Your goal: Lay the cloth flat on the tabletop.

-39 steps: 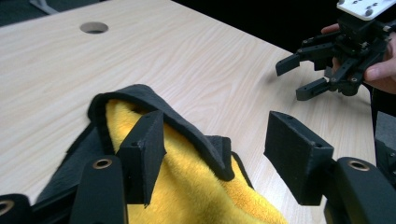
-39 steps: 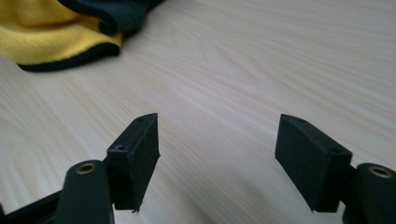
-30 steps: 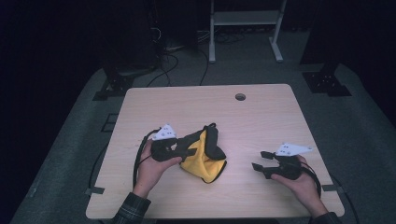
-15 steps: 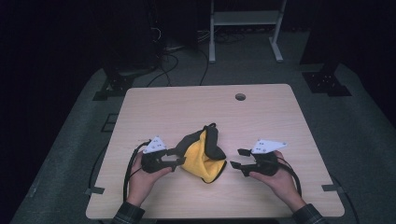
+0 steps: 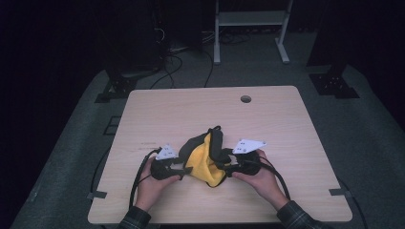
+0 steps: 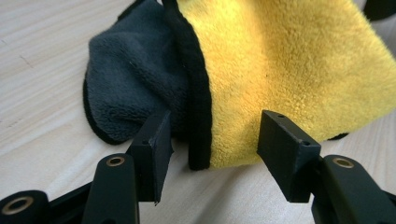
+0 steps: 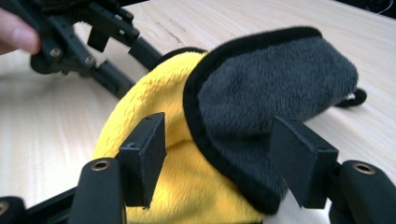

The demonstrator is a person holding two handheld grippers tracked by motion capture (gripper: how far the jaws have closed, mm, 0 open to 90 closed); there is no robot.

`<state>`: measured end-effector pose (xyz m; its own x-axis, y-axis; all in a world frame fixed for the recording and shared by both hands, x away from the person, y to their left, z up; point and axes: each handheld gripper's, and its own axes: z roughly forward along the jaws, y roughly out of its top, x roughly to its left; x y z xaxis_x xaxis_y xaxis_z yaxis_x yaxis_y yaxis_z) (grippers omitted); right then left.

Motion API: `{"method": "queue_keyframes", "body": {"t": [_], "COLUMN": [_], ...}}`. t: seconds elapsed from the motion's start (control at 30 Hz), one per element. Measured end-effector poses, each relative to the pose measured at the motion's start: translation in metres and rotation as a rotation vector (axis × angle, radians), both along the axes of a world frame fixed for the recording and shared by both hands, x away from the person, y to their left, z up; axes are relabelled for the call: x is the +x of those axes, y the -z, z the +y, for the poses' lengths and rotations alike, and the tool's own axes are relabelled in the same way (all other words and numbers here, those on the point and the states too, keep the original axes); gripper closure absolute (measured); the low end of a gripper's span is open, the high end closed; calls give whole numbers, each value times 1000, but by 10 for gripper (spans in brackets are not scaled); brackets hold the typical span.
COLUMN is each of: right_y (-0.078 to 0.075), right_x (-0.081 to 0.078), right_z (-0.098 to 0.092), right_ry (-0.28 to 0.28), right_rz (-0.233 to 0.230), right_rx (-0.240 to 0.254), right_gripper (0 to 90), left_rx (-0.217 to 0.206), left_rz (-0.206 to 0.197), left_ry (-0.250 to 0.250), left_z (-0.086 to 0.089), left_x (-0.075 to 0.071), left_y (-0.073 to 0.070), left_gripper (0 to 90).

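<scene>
A crumpled cloth (image 5: pixel 206 156), yellow on one side and dark grey on the other with black edging, lies on the wooden table (image 5: pixel 200 109) near its front. My left gripper (image 5: pixel 180 167) is at the cloth's left edge, open, its jaws on either side of the black hem of the cloth (image 6: pixel 201 93). My right gripper (image 5: pixel 228 168) is at the right edge, open, with its jaws around a grey fold of the cloth (image 7: pixel 261 98). The left gripper (image 7: pixel 116 46) also shows far off in the right gripper view.
A round cable hole (image 5: pixel 245 98) sits near the table's far edge. Behind the table stand a white frame (image 5: pixel 248 19) and cables on the dark floor. Black cables trail from both grippers over the table front.
Both grippers have moved inward toward the cloth; the right one travelled furthest, from the right part of the table to the cloth's right edge. The cloth has not shifted noticeably.
</scene>
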<state>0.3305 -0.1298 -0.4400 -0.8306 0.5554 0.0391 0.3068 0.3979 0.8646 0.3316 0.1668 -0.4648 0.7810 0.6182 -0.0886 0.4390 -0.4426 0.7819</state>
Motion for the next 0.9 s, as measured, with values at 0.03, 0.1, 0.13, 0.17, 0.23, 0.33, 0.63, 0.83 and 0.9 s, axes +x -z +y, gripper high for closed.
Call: {"method": "queue_keyframes", "body": {"t": [0.03,0.1,0.13,0.17,0.23,0.33,0.63,0.83,0.9], "right_y": [0,1,3,5,6,10,1,-1,-6], "right_x": [0,3,5,5,6,7,12,16,17], "right_z": [0,6,11,13,15,23,5,-6,-12], "right_ry": [0,17,22,21,16,31,80,95,107], "right_rz": [0,-14,-12,-15,-13,-45,-21,27,21], "right_rx": [0,-3,-16,-22,-34,-73,-13,5,8], "right_gripper": [355,347,328,326,319,370,769,870,873], "left_rx": [0,4,5,5,5,1,-4,-4,-8], "left_rz": [0,8,12,12,12,19,32,32,32], "left_ry": [0,3,5,5,6,4,5,7,6], "left_z": [0,-2,-2,-2,-2,-3,-2,-2,-1], "left_x": [0,0,0,0,1,1,2,3,3], "left_y": [0,2,3,3,4,4,6,5,5], "left_gripper": [439,439,440,440,440,440,441,455,457]}}
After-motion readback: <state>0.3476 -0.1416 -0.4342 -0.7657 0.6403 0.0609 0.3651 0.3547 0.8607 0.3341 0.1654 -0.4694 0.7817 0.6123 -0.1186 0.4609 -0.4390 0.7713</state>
